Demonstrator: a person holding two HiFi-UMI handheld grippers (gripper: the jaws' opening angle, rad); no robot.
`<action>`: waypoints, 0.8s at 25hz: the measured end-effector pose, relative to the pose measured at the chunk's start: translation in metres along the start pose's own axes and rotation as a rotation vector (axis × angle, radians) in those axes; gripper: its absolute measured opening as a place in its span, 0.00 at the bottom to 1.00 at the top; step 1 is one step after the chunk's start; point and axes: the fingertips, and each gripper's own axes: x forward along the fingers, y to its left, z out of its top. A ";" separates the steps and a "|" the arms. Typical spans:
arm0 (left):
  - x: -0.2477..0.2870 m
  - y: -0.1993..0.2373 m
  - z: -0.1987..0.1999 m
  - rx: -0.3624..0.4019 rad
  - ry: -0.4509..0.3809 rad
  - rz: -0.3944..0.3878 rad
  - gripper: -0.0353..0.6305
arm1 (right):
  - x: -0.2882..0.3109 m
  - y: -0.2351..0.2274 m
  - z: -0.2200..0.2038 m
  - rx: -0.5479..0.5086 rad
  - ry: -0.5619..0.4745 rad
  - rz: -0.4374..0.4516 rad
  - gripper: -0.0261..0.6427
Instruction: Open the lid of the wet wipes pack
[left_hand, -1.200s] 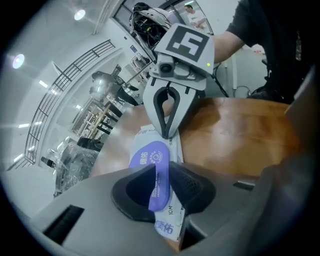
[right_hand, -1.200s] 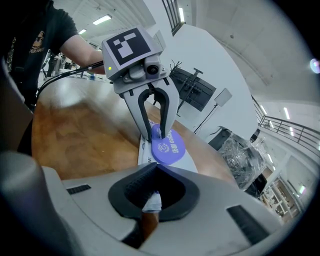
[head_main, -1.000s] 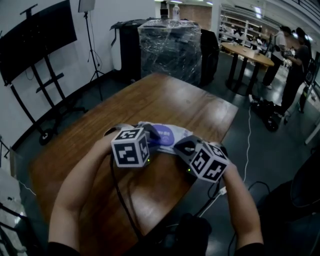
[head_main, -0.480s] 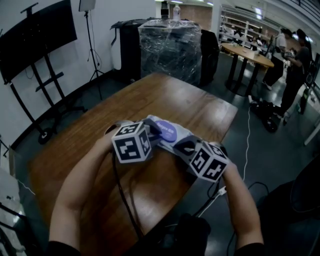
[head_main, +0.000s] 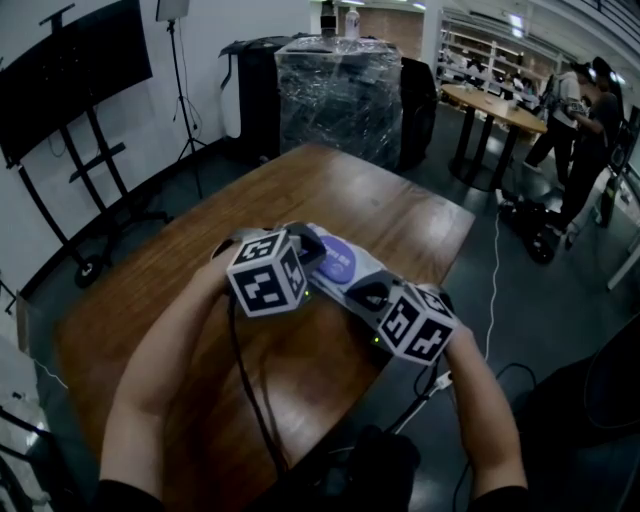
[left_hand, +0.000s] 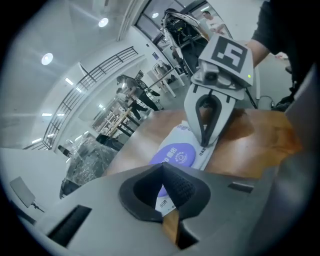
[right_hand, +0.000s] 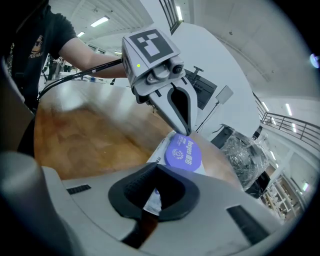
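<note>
The wet wipes pack (head_main: 345, 272), white with a round purple lid (head_main: 337, 262), hangs tilted over the wooden table (head_main: 330, 195) between my two grippers. My left gripper (head_main: 308, 250) has its jaws closing tight on the pack's left end, and the white seam shows pinched between them (left_hand: 167, 186). My right gripper (head_main: 362, 295) is shut on the opposite end seam (right_hand: 154, 184). The purple lid (left_hand: 175, 155) lies flat and closed on the pack (right_hand: 183, 152). Each gripper view shows the other gripper clamped at the pack's far end: the right gripper (left_hand: 204, 142) and the left gripper (right_hand: 184, 131).
The table's near right edge (head_main: 400, 350) runs just under my right gripper. A plastic-wrapped stack (head_main: 340, 90) stands beyond the table's far end. A screen on a stand (head_main: 70, 70) is at the left. People stand by a round table (head_main: 500, 105) at the back right.
My left gripper has shut on the pack's left end and risen, lifting and tilting the pack with the lid toward me. The right gripper has stayed put.
</note>
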 end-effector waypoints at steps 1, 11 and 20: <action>0.000 -0.004 -0.003 0.004 0.004 -0.015 0.06 | 0.001 0.000 0.001 -0.002 -0.001 0.001 0.05; 0.002 0.028 -0.045 -0.139 0.043 0.136 0.06 | -0.002 0.001 -0.004 -0.024 0.005 0.027 0.05; 0.014 0.005 -0.062 -0.129 0.083 0.014 0.06 | -0.017 0.012 -0.008 -0.031 0.019 0.080 0.05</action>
